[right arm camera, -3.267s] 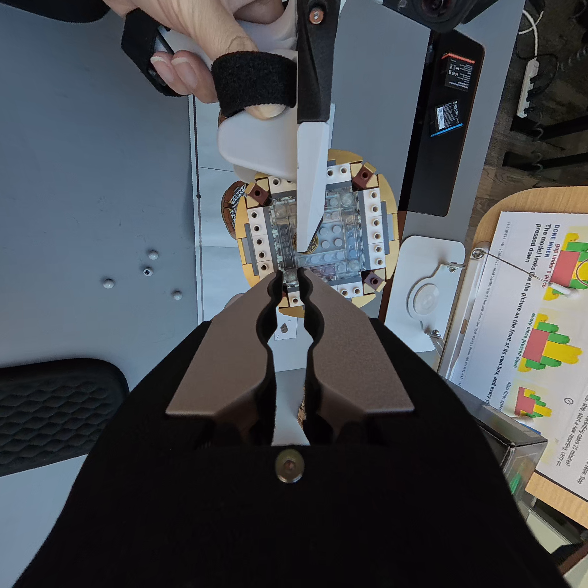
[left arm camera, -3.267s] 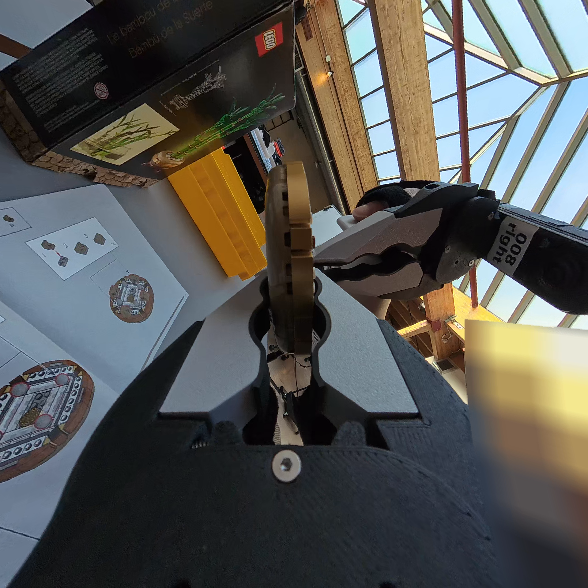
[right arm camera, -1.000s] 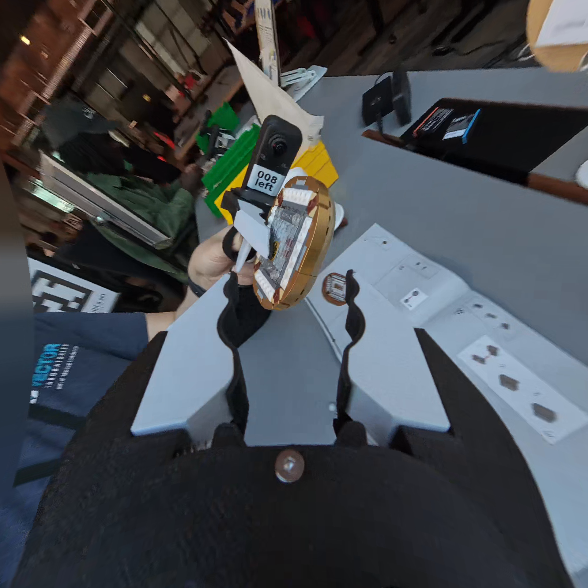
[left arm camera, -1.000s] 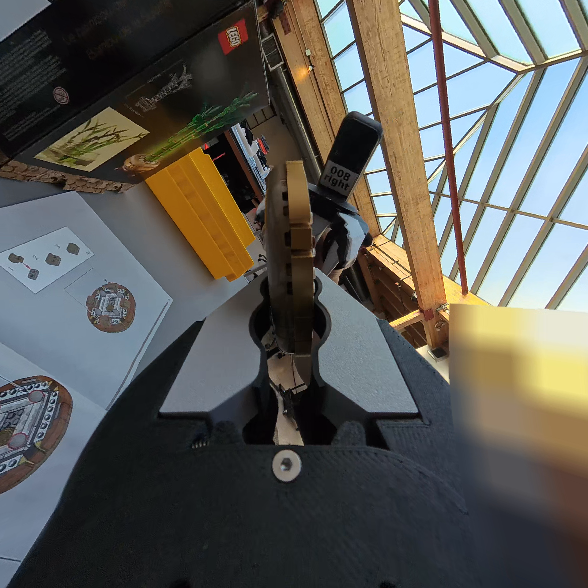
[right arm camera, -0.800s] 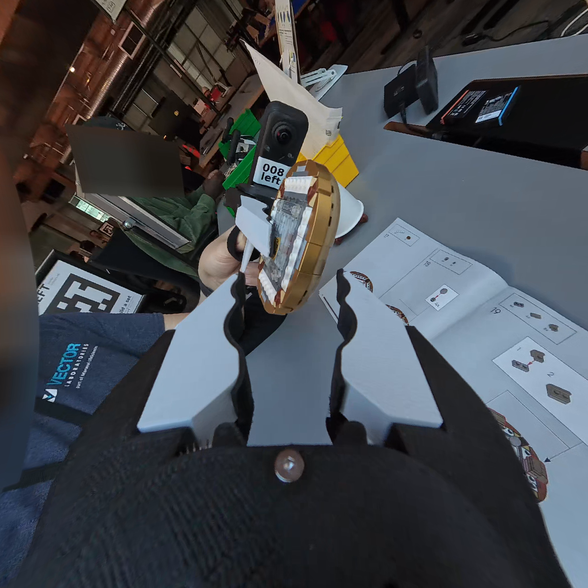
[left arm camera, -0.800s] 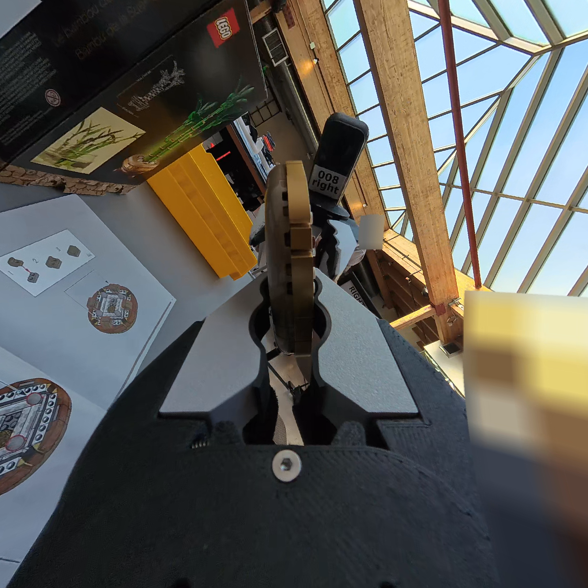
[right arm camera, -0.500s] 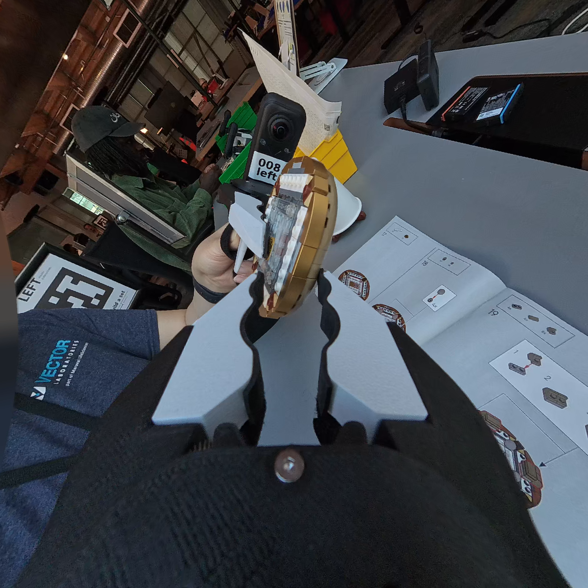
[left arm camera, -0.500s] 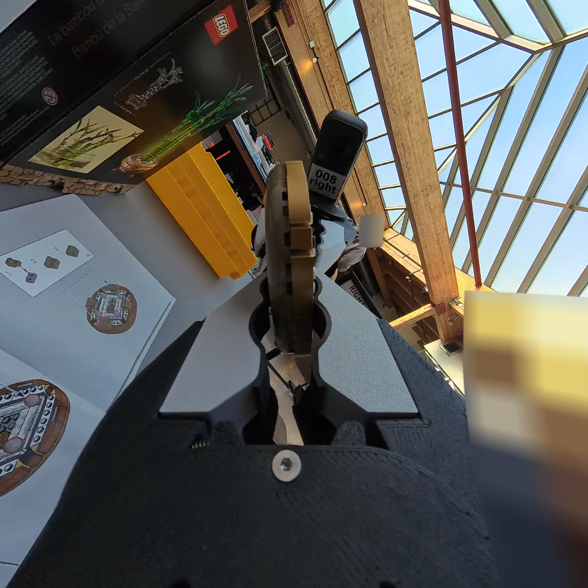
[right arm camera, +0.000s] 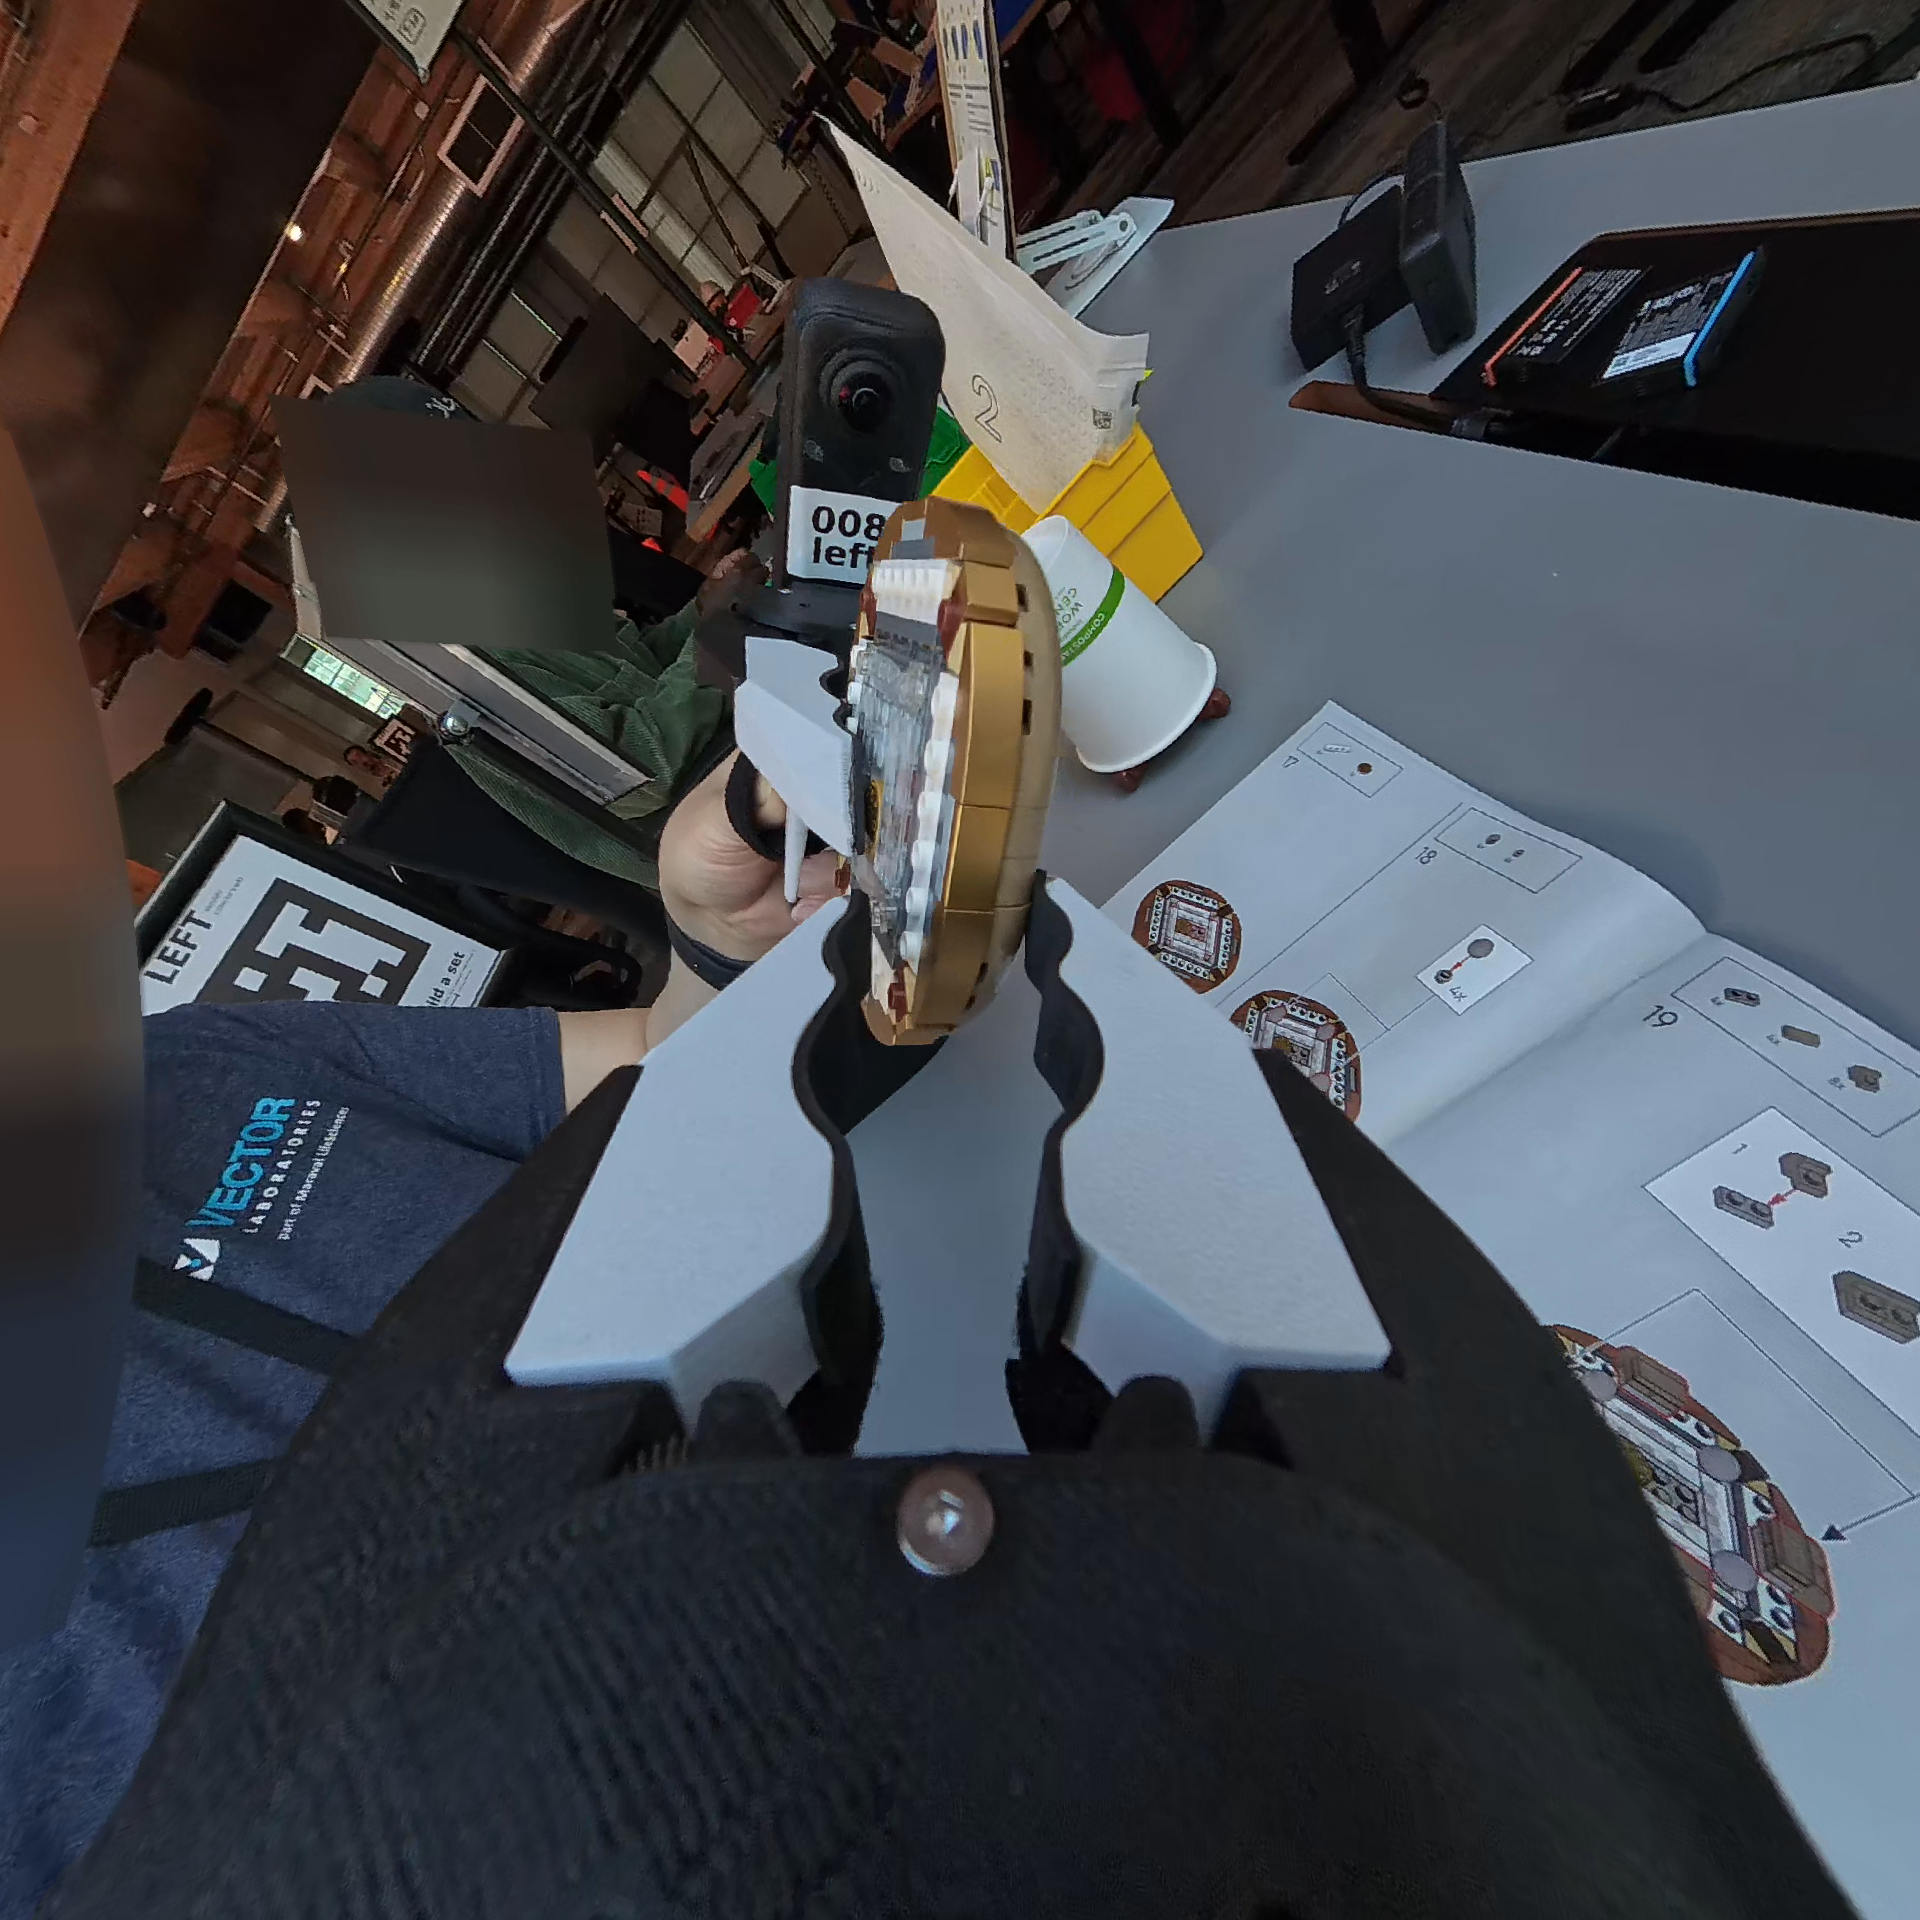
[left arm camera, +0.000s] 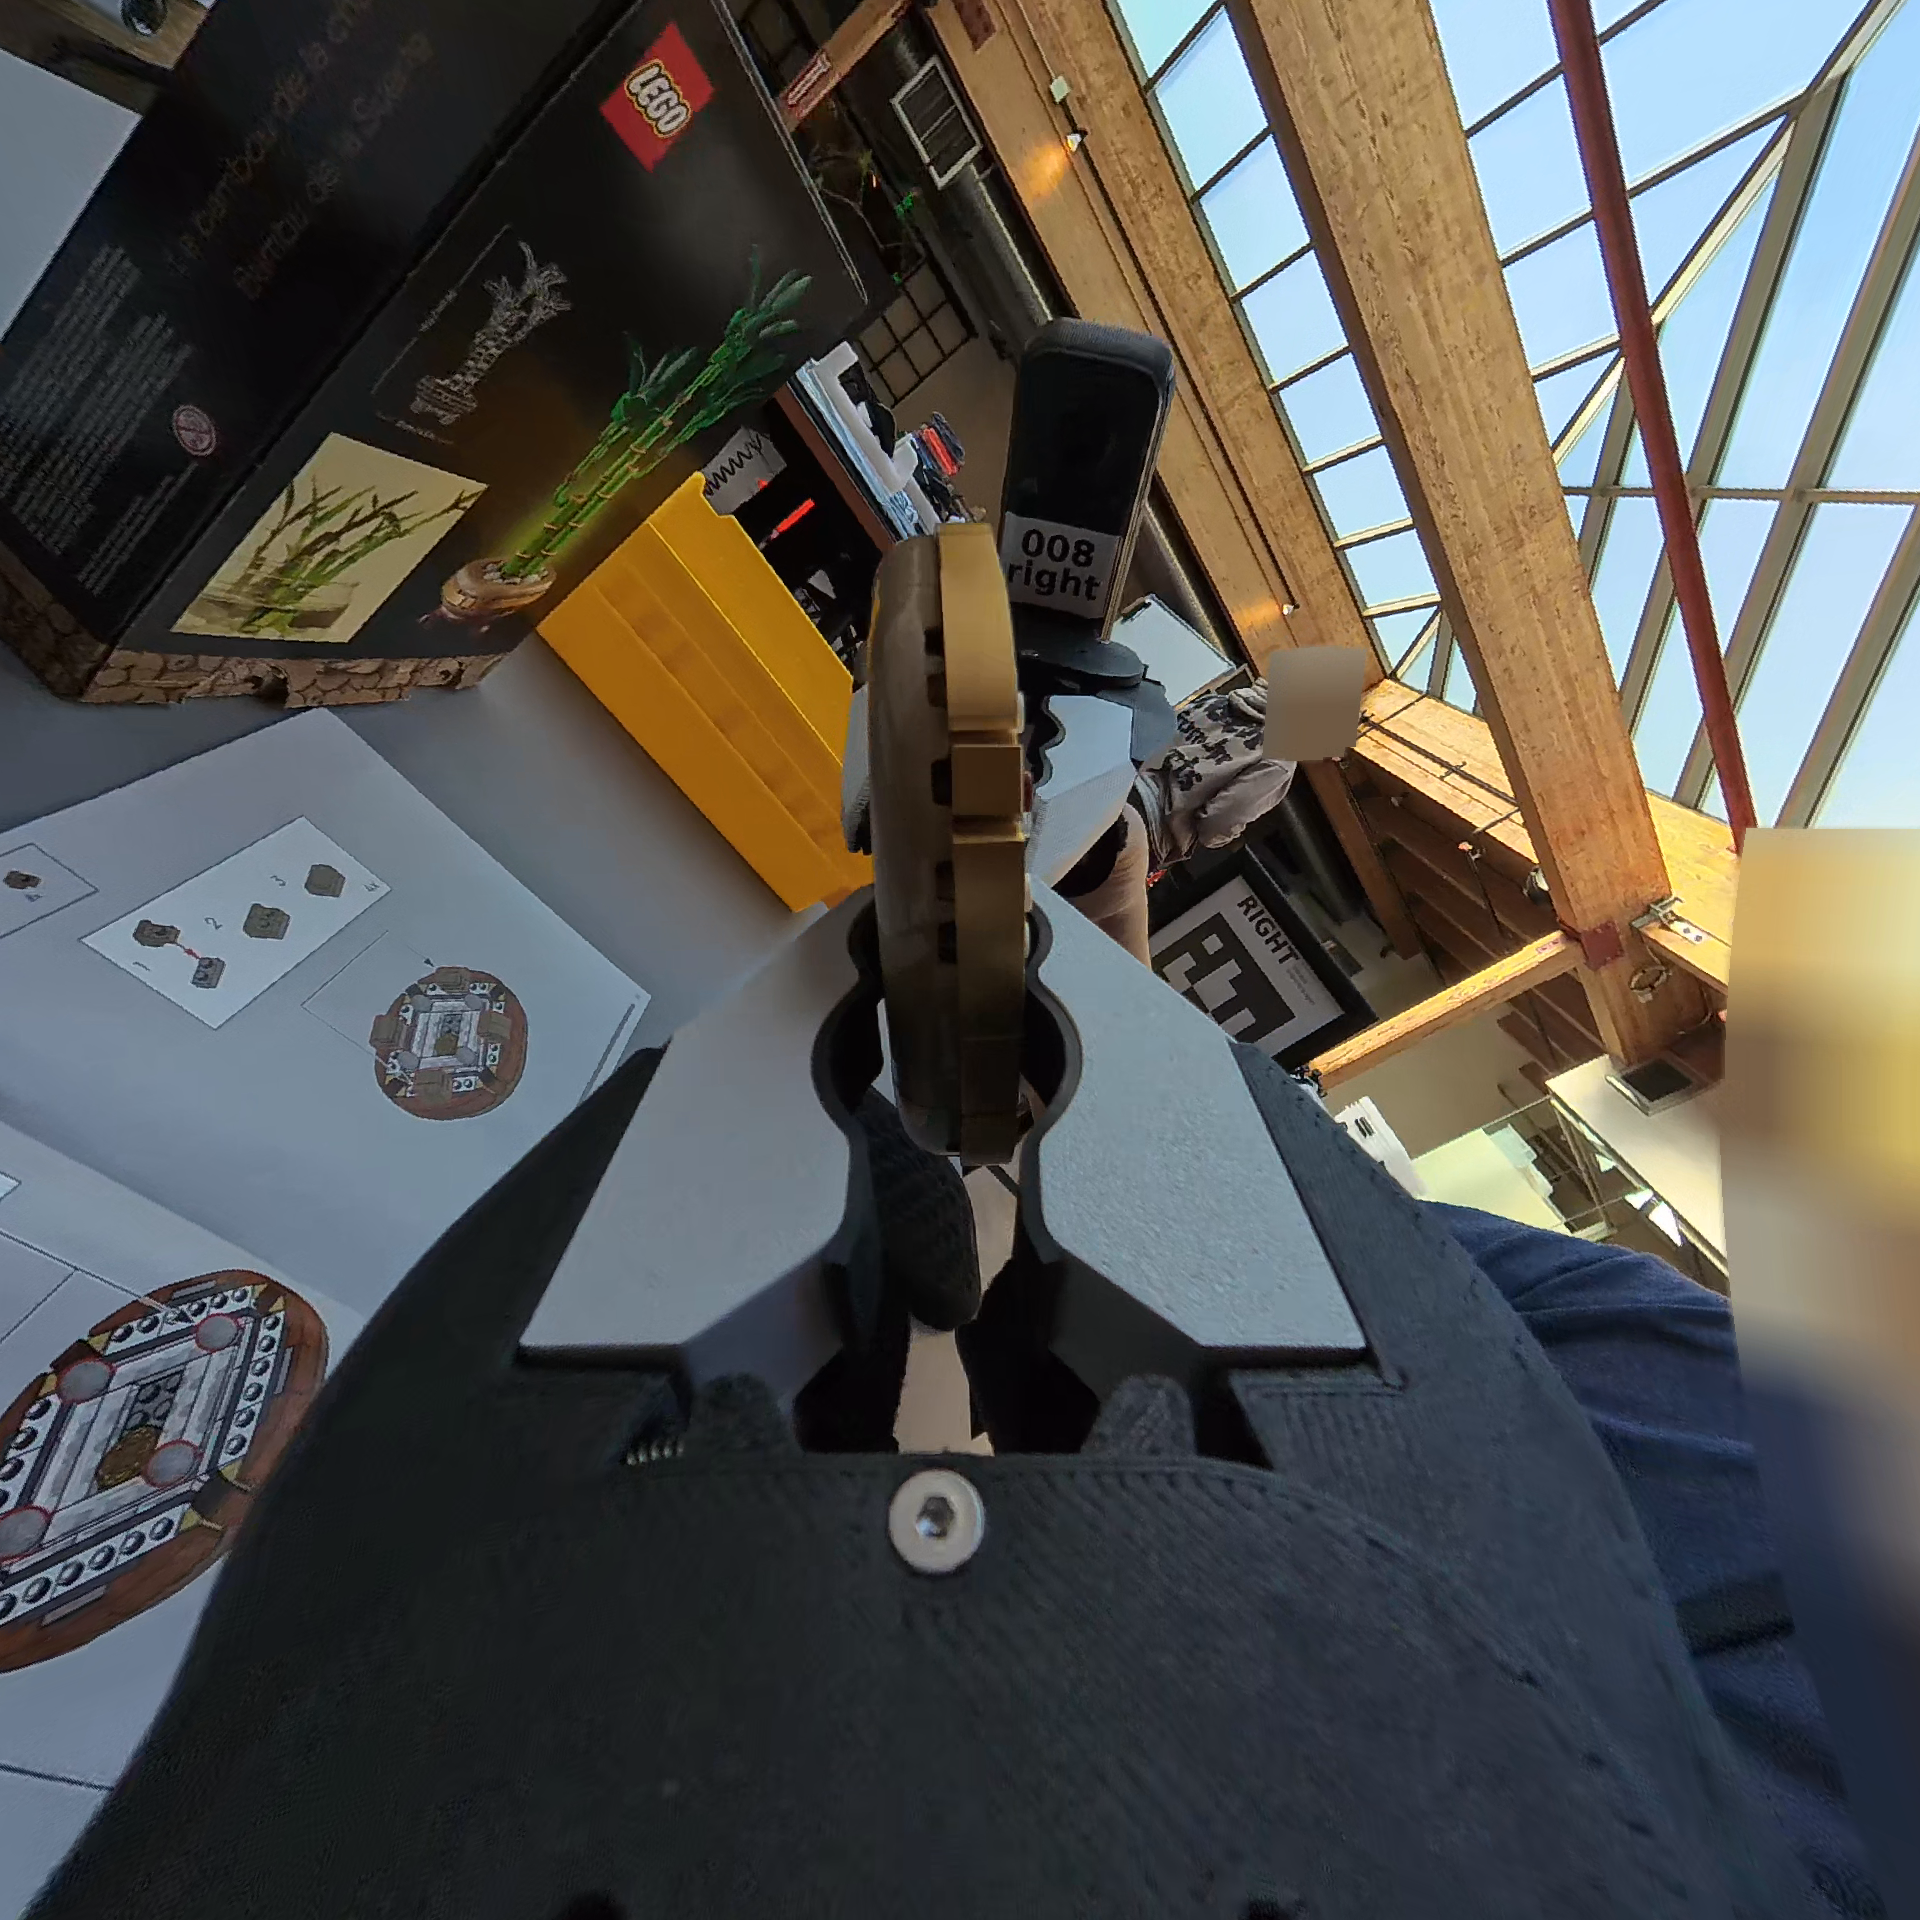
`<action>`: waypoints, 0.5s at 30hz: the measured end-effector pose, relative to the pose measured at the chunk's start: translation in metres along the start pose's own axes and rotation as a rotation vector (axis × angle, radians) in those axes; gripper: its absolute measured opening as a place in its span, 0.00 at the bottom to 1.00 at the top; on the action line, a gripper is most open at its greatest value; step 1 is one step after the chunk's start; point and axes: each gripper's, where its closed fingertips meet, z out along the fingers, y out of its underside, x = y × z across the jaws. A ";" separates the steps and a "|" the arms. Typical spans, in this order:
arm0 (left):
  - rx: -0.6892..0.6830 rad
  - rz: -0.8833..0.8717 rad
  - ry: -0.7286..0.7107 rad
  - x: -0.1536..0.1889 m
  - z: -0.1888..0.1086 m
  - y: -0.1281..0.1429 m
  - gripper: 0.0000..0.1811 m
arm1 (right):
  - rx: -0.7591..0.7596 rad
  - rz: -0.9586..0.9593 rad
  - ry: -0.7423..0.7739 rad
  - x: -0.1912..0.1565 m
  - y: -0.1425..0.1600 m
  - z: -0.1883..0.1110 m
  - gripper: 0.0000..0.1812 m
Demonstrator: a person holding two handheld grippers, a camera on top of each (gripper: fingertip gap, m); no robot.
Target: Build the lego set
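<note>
1. While the left gripper [left arm camera: 951,935] is clenched on one round gold base [left arm camera: 945,831], the base stands on edge in the air above the grey table [right arm camera: 1455,623].
2. The right gripper [right arm camera: 935,914] faces it from the far side. Its two fingers press on the opposite rim, one on each face, so the base is gripped from both ends.
3. One studded face of the base shows white, clear and dark red bricks.
4. Two cameras, one atop each gripper, each carry one white printed label.
5. One open booklet [left arm camera: 260,1039] lies flat on the table, showing numbered step drawings.
6. One black box [left arm camera: 312,312] bears a red logo and a plant picture.
7. One yellow bin [left arm camera: 717,707] stands beside the box.
8. One white cup [right arm camera: 1132,665] with a green band lies tipped over.
</note>
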 end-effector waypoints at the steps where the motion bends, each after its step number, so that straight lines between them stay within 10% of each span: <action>1: 0.003 0.008 0.007 0.002 0.000 0.000 0.11 | 0.004 -0.001 -0.007 -0.002 -0.001 -0.001 0.15; 15: 0.000 0.102 0.035 0.019 0.000 -0.002 0.11 | 0.024 0.022 -0.064 -0.019 -0.006 -0.005 0.13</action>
